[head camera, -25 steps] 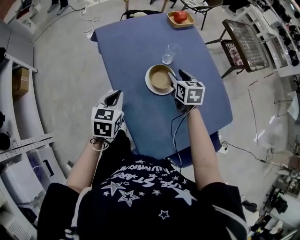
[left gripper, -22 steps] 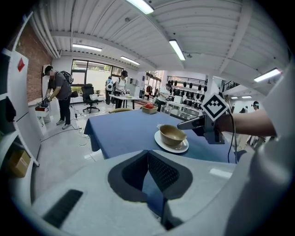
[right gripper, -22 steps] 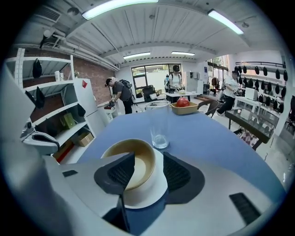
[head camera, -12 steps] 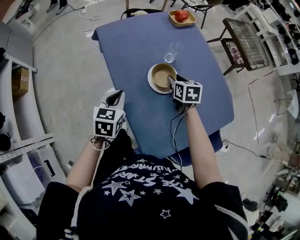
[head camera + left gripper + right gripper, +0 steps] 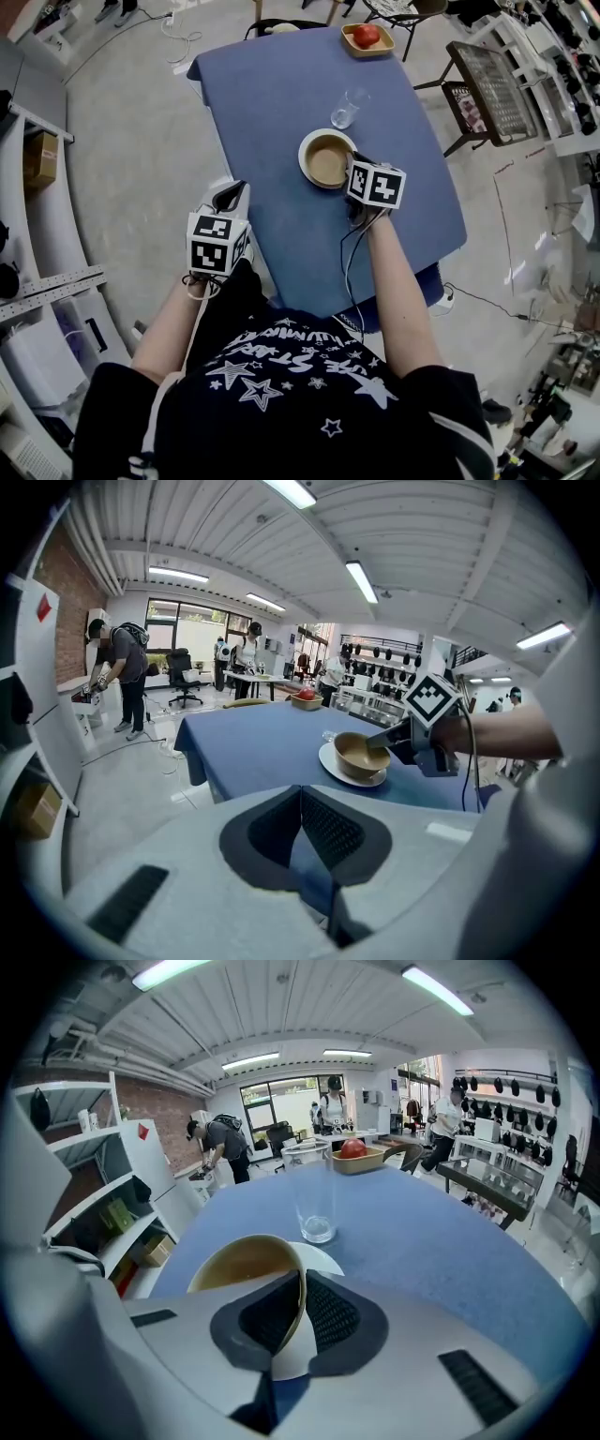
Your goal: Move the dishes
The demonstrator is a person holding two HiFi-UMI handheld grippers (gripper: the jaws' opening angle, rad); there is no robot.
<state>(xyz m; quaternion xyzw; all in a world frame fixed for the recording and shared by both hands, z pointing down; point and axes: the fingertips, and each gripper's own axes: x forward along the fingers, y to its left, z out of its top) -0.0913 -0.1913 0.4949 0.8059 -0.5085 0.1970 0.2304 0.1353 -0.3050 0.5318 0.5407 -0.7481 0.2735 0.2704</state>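
While a person stands at the near edge of a table (image 5: 281, 112) covered in blue cloth, each hand holds a gripper. The right gripper (image 5: 356, 171) reaches over the table and is closed on the near rim of a tan bowl (image 5: 328, 161). In the right gripper view, the bowl's wall (image 5: 246, 1265) runs between the two jaws, one pad inside the bowl and one outside. The bowl sits on a white plate (image 5: 307, 148) near the middle of the table, and a slice of the plate (image 5: 323, 1258) shows just beyond the right gripper (image 5: 298, 1312).

Beyond the bowl, near but not touching the plate, a clear drinking glass (image 5: 347, 108) stands upright, empty as far as can be seen. At the far edge of the table lies a shallow wooden tray (image 5: 352, 45) with a round red fruit (image 5: 367, 35) in it.

The left gripper (image 5: 228, 194) is held off the table's left side, above the grey floor, well apart from the dishes. In the left gripper view its jaws meet at the tips and hold nothing (image 5: 302, 803). That view looks across the table at the bowl (image 5: 361, 755) on its plate (image 5: 347, 775), with the right gripper (image 5: 389, 742) at the bowl's rim.
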